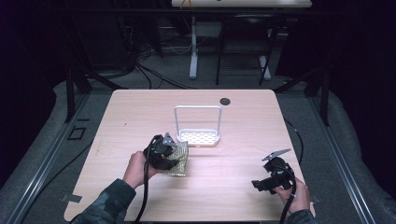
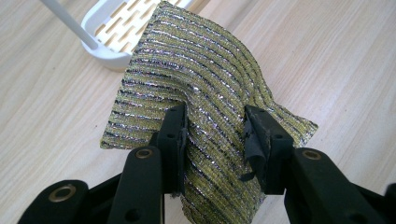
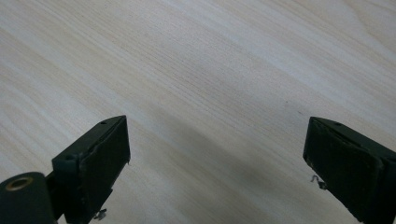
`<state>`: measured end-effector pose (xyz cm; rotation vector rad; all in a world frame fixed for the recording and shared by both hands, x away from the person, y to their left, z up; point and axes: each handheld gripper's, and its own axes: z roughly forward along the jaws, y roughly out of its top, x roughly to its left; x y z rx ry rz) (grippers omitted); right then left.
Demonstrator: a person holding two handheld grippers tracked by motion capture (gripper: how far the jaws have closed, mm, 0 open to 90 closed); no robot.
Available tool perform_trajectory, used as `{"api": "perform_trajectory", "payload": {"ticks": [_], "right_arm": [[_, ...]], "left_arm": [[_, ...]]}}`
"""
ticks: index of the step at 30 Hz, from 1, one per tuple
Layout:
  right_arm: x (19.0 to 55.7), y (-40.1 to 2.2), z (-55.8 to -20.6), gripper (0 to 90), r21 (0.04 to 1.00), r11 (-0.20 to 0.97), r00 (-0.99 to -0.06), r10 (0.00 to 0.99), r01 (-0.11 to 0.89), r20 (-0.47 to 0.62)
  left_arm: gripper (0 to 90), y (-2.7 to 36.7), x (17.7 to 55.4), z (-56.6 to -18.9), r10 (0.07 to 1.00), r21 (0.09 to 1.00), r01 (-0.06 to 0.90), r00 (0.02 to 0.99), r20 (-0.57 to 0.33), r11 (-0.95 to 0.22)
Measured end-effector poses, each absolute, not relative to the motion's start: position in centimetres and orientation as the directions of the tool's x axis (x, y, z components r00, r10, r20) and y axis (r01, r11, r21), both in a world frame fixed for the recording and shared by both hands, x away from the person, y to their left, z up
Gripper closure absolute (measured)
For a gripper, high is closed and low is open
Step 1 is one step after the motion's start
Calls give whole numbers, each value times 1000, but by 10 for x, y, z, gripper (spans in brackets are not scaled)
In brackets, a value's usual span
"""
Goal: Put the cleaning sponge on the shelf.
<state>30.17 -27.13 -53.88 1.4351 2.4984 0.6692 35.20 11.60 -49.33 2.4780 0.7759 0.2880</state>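
A yellow-green scouring cloth (image 2: 196,88) with silver and dark stripes is pinched between the jaws of my left gripper (image 2: 215,135), bunched where the pads press it. In the high view the left gripper (image 1: 169,153) holds the cloth (image 1: 181,161) just in front of and left of a white slotted rack (image 1: 200,136) with a tall wire handle (image 1: 198,108). The rack's corner (image 2: 109,44) lies just beyond the cloth's far edge. My right gripper (image 3: 217,161) stands open over bare wood; the right gripper (image 1: 264,183) sits near the table's front right.
The light wooden table (image 1: 140,107) carries a small dark round hole cover (image 1: 225,101) at the back. Cables trail from both grippers toward the front edge. Dark floor, frame legs and another desk's legs lie beyond the table.
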Motion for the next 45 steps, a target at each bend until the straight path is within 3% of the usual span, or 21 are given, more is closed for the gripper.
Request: {"api": "perform_trajectory", "payload": {"ticks": [45], "right_arm": [[302,-272,-539,68,461,441,-526,848,770,68]], "left_arm": [[607,64,389,-487,508,562,372,856,101,-739]]}}
